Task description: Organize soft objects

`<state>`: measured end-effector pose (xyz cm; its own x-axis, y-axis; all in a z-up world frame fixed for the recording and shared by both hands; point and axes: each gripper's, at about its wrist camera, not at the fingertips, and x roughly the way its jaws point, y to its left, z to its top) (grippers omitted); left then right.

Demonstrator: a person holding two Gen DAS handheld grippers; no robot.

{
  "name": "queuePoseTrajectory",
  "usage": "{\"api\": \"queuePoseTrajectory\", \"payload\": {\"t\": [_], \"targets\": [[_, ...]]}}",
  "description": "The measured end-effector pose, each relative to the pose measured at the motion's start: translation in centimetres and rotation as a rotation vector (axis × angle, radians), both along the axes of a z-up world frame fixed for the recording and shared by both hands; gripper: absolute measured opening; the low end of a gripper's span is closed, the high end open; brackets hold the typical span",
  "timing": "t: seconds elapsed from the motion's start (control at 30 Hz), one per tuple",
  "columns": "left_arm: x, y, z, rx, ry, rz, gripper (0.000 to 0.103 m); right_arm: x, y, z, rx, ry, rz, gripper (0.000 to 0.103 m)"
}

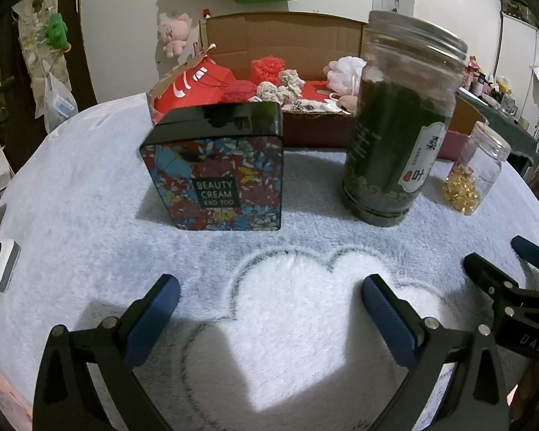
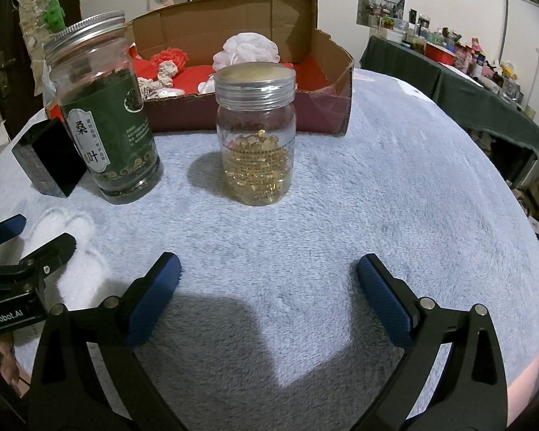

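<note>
The left gripper [image 1: 269, 305] hangs low with its jaws spread wide — both blue-padded fingers [image 1: 154, 318] angle outward, nothing between them. The right gripper [image 2: 269, 292] sits in the same pose, jaws equally wide, its blue pads [image 2: 384, 301] bare. The two are side by side and near each other: each wrist view catches the other's black finger tips at its edge — the right gripper's at the left view's right edge.

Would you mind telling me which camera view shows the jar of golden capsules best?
The right wrist view: the capsule jar stands centred and whole, lid to base, ahead of the open right gripper. In the left wrist view the jar sits small and distorted near the right edge, beside the tea jar.
</note>
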<state>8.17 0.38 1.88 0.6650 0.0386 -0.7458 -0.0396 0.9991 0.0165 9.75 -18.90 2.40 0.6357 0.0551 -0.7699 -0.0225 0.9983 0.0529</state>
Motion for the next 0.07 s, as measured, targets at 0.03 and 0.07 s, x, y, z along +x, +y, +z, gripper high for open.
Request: {"api": "queuePoseTrajectory", "payload": {"t": [0.03, 0.07], "targets": [[0.01, 0.00, 0.00, 0.000, 0.000, 0.000, 0.103, 0.00, 0.00, 0.00, 0.000, 0.000, 0.000, 0.101], [0.01, 0.01, 0.00, 0.000, 0.001, -0.001, 0.103, 0.00, 0.01, 0.00, 0.000, 0.000, 0.000, 0.101]]}}
